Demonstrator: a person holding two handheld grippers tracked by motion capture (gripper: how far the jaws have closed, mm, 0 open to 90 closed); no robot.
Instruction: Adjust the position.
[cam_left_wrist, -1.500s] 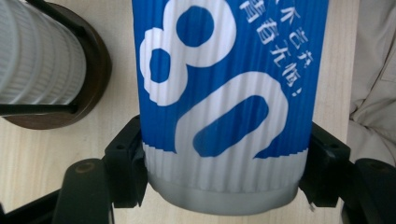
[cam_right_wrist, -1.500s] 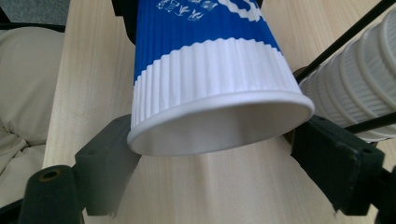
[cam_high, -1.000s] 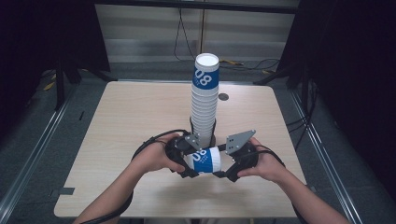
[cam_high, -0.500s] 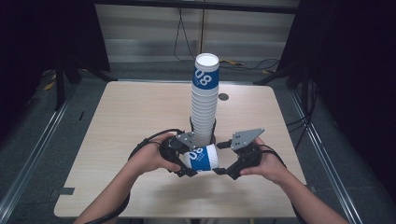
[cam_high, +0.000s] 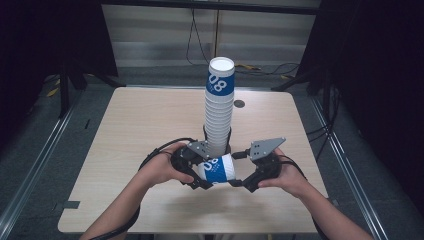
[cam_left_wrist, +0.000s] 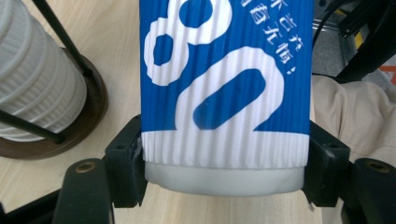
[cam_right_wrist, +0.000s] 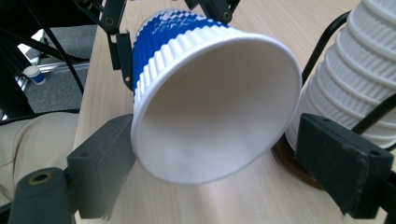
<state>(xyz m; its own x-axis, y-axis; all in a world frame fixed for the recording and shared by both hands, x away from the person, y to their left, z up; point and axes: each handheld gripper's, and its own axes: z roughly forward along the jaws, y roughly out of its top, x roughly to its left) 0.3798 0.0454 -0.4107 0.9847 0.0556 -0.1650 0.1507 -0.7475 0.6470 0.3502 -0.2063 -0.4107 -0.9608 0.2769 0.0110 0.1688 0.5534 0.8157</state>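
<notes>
A blue-and-white ribbed paper cup (cam_high: 217, 167) lies on its side just above the table, in front of a tall stack of white cups (cam_high: 220, 115). My left gripper (cam_high: 200, 170) is shut on it: in the left gripper view both jaws press the cup (cam_left_wrist: 224, 93) near its white bottom end, at my left gripper (cam_left_wrist: 224, 172). My right gripper (cam_high: 242, 170) faces the cup's mouth. In the right gripper view the open mouth of the cup (cam_right_wrist: 210, 107) sits between the wide jaws of my right gripper (cam_right_wrist: 224, 172), and the right-hand pad stands apart from the rim.
The stack (cam_right_wrist: 355, 70) stands in a black wire holder on a round brown base (cam_left_wrist: 88, 126). The wooden table (cam_high: 150, 120) has a small dark disc (cam_high: 239, 104) behind the stack. A small cup (cam_right_wrist: 34, 73) sits on the floor beyond the table edge.
The right gripper has turned slightly, its grey plate swinging a little to the right. The cup stays in the left gripper at almost the same spot.
</notes>
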